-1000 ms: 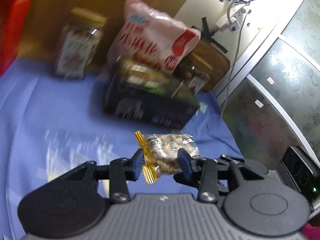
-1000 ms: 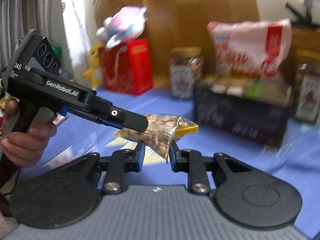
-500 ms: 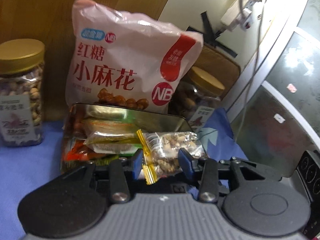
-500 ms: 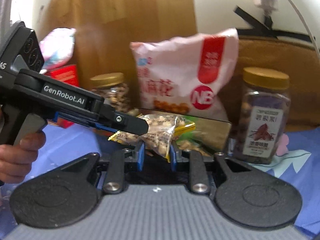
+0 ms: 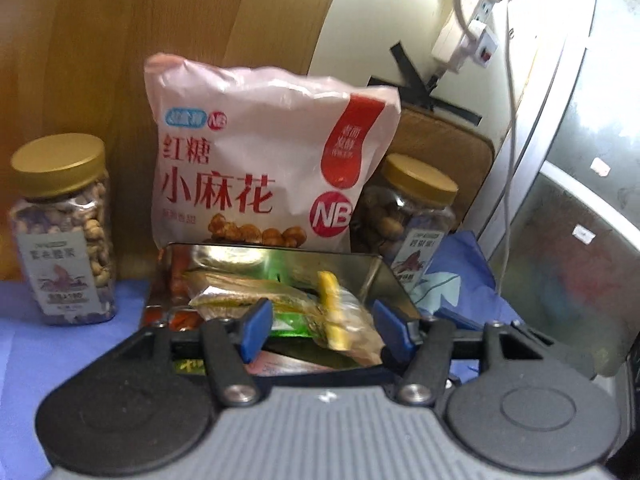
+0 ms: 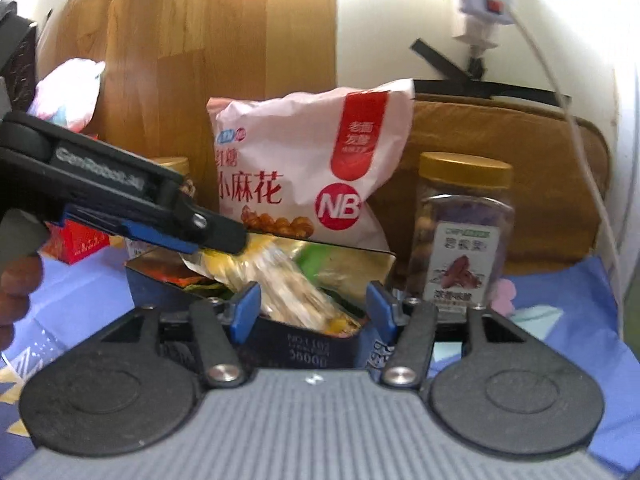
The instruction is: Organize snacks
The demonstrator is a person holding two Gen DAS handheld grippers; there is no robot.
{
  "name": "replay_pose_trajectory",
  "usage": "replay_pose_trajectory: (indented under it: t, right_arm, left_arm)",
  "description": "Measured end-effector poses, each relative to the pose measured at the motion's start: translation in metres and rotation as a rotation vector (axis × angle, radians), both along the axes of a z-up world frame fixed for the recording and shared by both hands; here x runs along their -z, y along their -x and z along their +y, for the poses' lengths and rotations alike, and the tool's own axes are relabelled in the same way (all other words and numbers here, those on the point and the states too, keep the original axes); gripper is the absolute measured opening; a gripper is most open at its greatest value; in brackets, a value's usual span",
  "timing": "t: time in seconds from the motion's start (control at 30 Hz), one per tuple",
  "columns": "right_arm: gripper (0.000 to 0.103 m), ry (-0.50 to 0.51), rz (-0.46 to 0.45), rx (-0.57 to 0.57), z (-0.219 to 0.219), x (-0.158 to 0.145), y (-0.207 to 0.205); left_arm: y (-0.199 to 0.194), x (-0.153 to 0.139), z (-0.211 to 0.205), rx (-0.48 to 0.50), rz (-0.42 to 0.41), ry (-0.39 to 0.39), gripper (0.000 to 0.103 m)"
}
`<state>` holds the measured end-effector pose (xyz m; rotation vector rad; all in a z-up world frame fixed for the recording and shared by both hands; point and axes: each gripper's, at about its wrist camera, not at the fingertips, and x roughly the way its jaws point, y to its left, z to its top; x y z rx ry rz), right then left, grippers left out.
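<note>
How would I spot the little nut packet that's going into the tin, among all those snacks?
Find the big pink bag standing against the wooden board; an open metal tin sits right in front of it. The nut packet lies tilted on top of the wrappers inside, between the open left gripper. It alone is clear, showing nuts, with a yellow sealed edge.

This is a room in a home, likely a bedroom or living space rather than a kitchen. A blue printed cloth (image 5: 52,344) covers the surface like a bedsheet or table cover. Behind it, at 12 o'clock, stands a wood-grain panel (image 5: 160,40) against a cream wall, with a white power strip (image 5: 468,36) and its cable taped up at 1 o'clock. A frosted glass door (image 5: 580,216) sits at 3 o'clock. In the right wrist view a plush toy (image 6: 68,92) rests at 10 o'clock beside a brown cushion (image 6: 520,184).
</note>
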<state>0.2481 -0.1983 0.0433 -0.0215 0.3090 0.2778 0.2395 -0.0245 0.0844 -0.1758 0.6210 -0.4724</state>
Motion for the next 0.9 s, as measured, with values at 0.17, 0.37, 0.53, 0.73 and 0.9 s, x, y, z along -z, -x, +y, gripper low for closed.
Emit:
replay_pose_trajectory:
  t: [0.17, 0.37, 0.53, 0.73, 0.9]
  right_arm:
    - [0.061, -0.084, -0.004, 0.047, -0.010, 0.002, 0.031]
    - [0.061, -0.155, 0.049, 0.058, -0.007, 0.018, 0.071]
    - [0.061, -0.190, 0.121, 0.051, 0.006, 0.034, 0.099]
    - [0.063, -0.210, 0.169, 0.019, 0.024, 0.040, 0.129]
    - [0.065, -0.214, 0.204, 0.001, 0.035, 0.046, 0.149]
  left_arm:
    - [0.041, -0.003, 0.009, -0.020, -0.036, -0.014, 0.057]
    - [0.095, 0.018, 0.008, -0.065, -0.029, -0.138, 0.057]
    - [0.129, 0.039, 0.006, -0.119, 0.022, -0.245, 0.058]
    - [0.157, 0.055, 0.015, -0.173, 0.079, -0.269, 0.058]
    - [0.179, 0.062, 0.022, -0.211, 0.086, -0.283, 0.061]
